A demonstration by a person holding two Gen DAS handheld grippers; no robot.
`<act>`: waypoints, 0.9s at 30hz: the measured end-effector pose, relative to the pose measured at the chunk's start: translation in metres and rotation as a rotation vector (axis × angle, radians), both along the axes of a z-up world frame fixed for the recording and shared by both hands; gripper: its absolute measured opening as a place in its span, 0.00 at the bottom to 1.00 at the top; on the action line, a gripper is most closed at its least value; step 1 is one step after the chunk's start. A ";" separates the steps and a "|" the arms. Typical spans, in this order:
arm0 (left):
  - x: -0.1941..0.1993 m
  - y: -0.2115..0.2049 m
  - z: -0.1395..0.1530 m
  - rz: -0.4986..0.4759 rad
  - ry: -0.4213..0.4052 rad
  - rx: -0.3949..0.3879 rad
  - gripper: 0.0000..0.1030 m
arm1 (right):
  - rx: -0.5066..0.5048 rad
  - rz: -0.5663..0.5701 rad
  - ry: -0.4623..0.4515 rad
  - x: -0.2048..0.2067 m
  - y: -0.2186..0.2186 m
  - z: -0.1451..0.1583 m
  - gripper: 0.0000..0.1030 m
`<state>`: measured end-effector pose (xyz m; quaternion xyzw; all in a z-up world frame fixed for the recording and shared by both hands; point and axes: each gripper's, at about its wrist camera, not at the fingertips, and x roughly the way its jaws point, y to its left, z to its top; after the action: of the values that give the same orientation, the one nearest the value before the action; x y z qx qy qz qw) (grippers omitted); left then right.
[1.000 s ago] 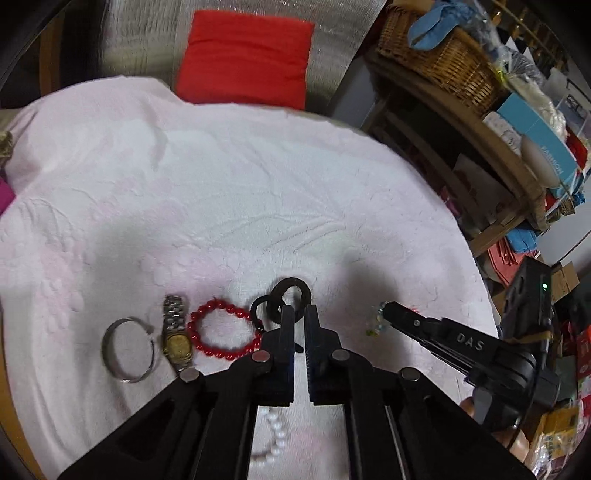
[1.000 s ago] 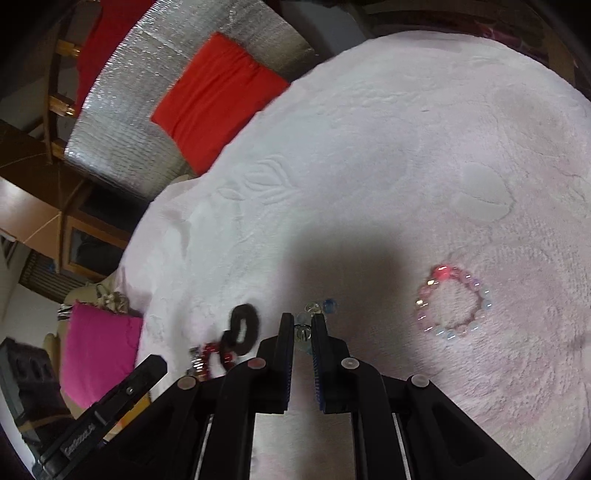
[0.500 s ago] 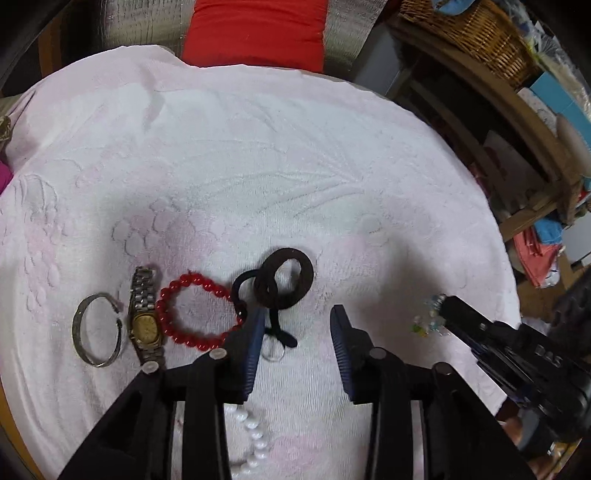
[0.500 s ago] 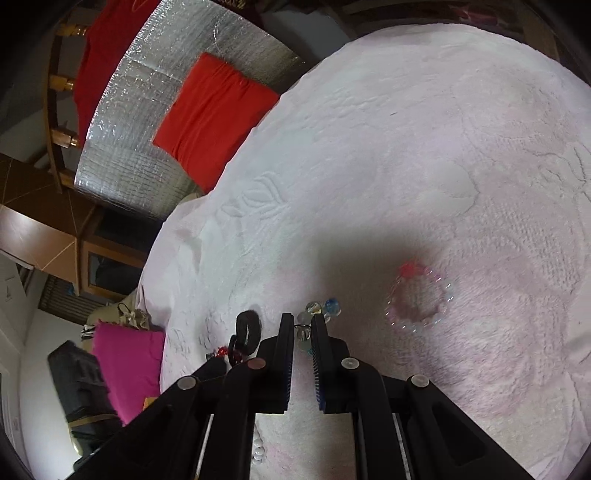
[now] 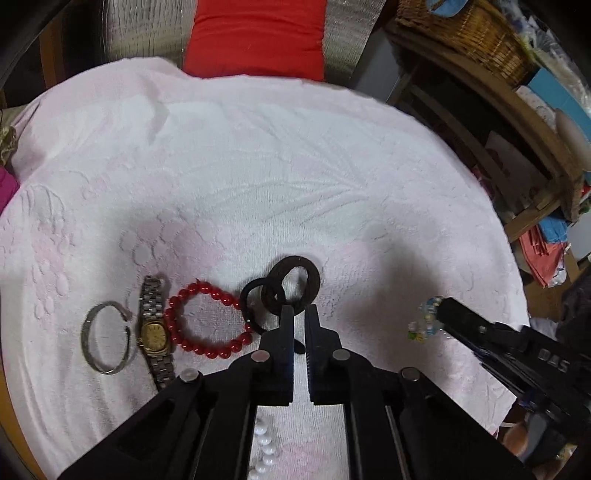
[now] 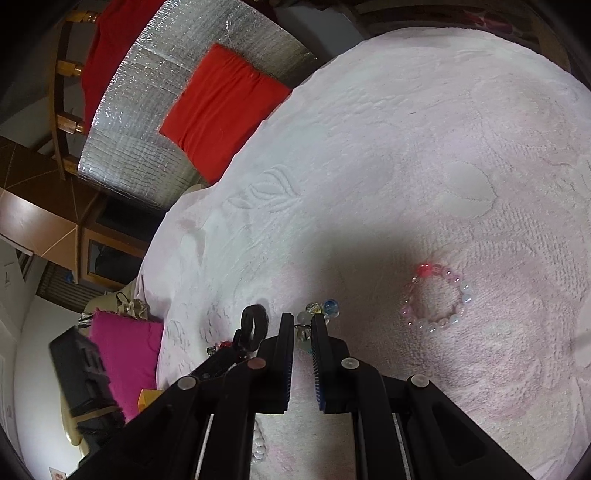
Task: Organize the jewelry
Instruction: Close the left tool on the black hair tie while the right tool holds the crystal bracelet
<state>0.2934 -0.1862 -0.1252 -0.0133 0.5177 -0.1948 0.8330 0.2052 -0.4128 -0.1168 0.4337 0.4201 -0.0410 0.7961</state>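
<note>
On the pink towel (image 5: 258,166) lie a silver bangle (image 5: 105,338), a gold watch (image 5: 153,332), a red bead bracelet (image 5: 207,319), a black hair tie (image 5: 253,310) and a dark wooden ring (image 5: 293,284) in a row. My left gripper (image 5: 299,314) is shut on the near rim of the dark ring. My right gripper (image 6: 303,325) is shut on a clear glass-bead bracelet (image 6: 317,310) and holds it above the towel; it also shows in the left wrist view (image 5: 424,321). A pink bead bracelet (image 6: 436,299) lies to its right.
White pearls (image 5: 264,450) lie under my left gripper. A red cushion (image 5: 255,37) and foil backing (image 6: 155,110) stand at the far edge. Wooden shelves with a wicker basket (image 5: 472,33) are to the right. A magenta cushion (image 6: 125,354) lies off the left edge.
My left gripper opened half a second ago and has now closed on the dark ring. My right gripper, holding the glass beads, stays raised over the towel near the pink bracelet.
</note>
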 end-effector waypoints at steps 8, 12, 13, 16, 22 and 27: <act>0.003 0.012 0.003 0.038 0.067 -0.058 0.08 | -0.024 0.018 0.005 0.001 0.014 0.002 0.11; 0.005 0.005 -0.011 0.065 0.096 -0.025 0.47 | -0.029 0.014 0.009 0.001 0.011 0.000 0.11; 0.005 0.003 -0.013 0.074 0.090 -0.023 0.52 | -0.027 0.010 0.009 0.000 0.009 0.000 0.11; 0.009 -0.004 -0.018 0.084 0.091 -0.011 0.52 | -0.021 0.005 0.011 0.001 0.004 -0.002 0.11; 0.014 -0.009 -0.029 0.107 0.098 0.039 0.29 | -0.021 0.012 0.011 0.003 0.002 -0.003 0.11; 0.013 -0.004 -0.028 0.099 0.097 0.037 0.07 | -0.020 0.007 0.013 0.002 0.000 -0.003 0.10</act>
<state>0.3067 -0.1898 -0.1535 -0.0329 0.5598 -0.1429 0.8155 0.2069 -0.4125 -0.1202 0.4240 0.4265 -0.0450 0.7977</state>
